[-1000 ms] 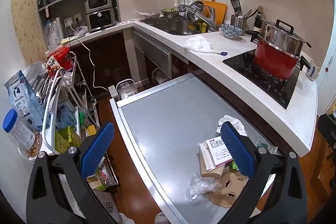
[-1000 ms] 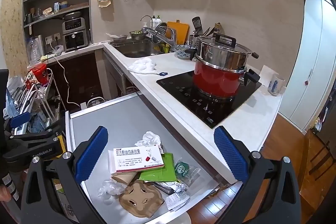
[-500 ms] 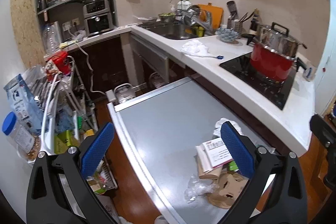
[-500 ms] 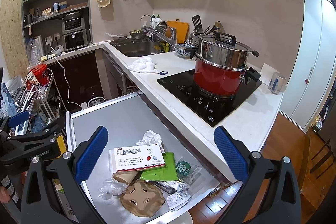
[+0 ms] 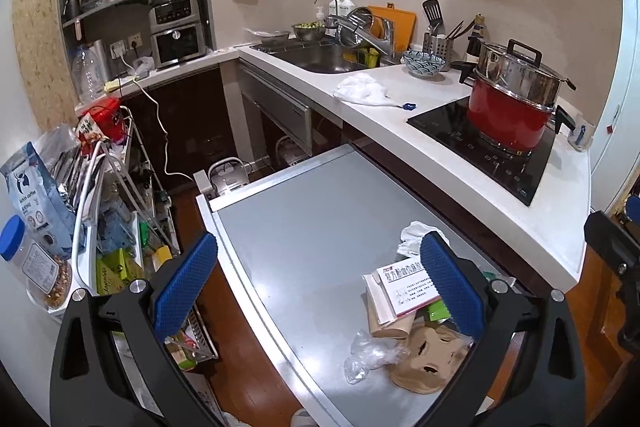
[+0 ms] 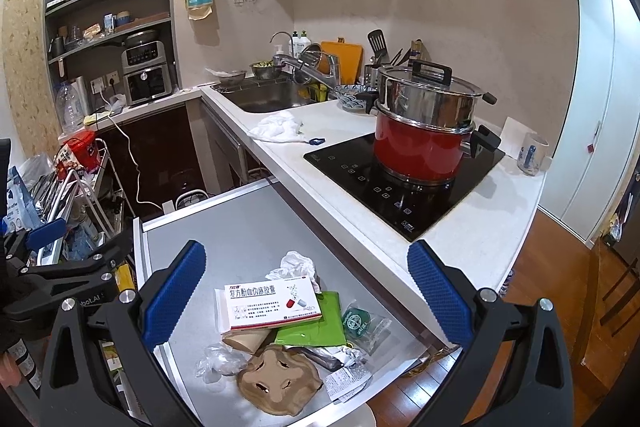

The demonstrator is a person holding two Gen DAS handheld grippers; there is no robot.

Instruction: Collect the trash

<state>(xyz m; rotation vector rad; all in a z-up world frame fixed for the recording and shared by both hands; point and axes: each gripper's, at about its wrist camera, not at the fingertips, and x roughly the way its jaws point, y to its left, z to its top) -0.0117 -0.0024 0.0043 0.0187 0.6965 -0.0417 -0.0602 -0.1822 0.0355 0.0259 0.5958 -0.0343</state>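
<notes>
A heap of trash lies at the near end of a grey pull-out table [image 6: 240,227]: a white medicine box [image 6: 272,301], a crumpled white tissue [image 6: 296,263], a green packet [image 6: 316,323], a brown paper cup holder [image 6: 278,383], a clear plastic wrapper [image 6: 220,361], a clear bag with a green logo [image 6: 360,323] and a receipt [image 6: 348,381]. My right gripper [image 6: 308,299] is open and empty above the heap. My left gripper [image 5: 320,287] is open and empty over the table, left of the box [image 5: 408,291] and cup holder [image 5: 428,359].
A white counter [image 6: 360,227] runs along the table's right side with a hob, a red pot [image 6: 424,147], a white cloth [image 6: 280,127] and a sink [image 6: 268,99]. A cluttered wire rack [image 5: 100,207] stands left of the table over wooden floor.
Both grippers have risen and drawn back slightly, so the scene sits a little lower and smaller. Both stay open; the trash has not moved.
</notes>
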